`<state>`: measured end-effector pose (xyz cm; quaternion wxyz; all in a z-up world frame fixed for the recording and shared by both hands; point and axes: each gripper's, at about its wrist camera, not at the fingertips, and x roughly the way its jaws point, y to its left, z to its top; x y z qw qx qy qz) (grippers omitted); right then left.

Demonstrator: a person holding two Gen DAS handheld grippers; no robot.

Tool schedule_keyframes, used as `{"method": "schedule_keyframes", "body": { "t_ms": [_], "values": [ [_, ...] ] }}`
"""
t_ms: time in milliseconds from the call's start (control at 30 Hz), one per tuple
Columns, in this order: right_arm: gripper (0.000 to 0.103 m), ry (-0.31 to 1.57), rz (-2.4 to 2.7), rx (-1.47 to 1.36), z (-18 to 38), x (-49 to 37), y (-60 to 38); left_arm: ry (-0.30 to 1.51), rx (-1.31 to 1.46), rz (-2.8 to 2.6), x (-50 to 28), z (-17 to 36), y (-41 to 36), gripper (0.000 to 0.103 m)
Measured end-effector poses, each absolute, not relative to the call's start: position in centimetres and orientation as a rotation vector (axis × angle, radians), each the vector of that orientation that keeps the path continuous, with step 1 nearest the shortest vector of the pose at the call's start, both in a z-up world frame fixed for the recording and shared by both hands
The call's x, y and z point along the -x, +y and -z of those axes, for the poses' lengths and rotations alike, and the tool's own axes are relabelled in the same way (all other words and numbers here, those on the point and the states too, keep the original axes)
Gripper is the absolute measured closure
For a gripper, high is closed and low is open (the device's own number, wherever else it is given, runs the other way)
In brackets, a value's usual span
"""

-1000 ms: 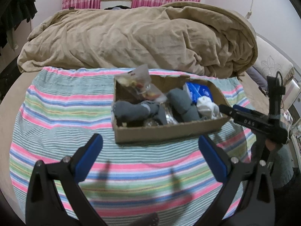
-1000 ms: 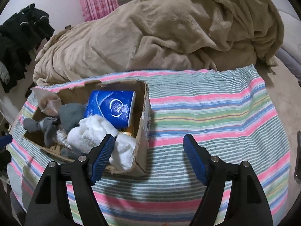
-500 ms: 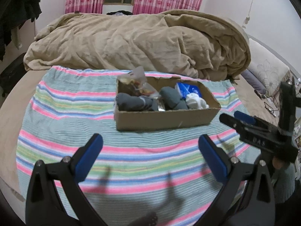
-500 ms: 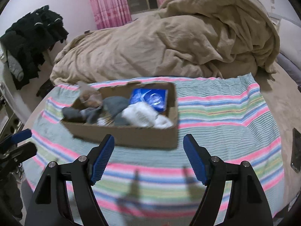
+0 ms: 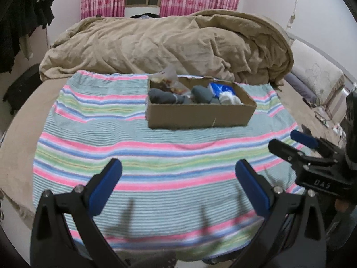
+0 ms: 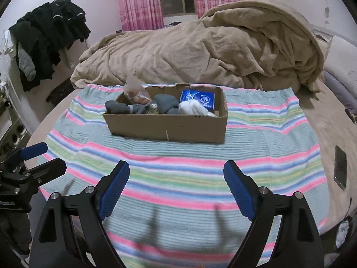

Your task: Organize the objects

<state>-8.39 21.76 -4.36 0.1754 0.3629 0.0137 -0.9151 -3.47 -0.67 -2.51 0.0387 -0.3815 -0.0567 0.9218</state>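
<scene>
Cardboard box [image 6: 166, 129] packed; phone [image 6: 340, 170] only right view; both claws spread, empty.

Brown cardboard box [image 6: 169, 127] on a pink-, green- and blue-striped cloth [image 6: 178, 167] — tan blanket [image 6: 200, 53], pink curtains [image 6: 138, 2] beyond.

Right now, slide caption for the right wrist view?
Open right gripper hangs empty over striped blanket; filled cardboard box beyond.
</scene>
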Motion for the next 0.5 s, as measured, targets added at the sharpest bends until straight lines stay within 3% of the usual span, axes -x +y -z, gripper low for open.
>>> {"method": "schedule_keyframes", "body": {
  "t_ms": [500],
  "values": [
    [0.014,0.024,2.577,-1.054,4.8,6.9,22.0,-0.190,1.170,-2.838,2.7,2.1,-1.5,0.001]
  ]
}}
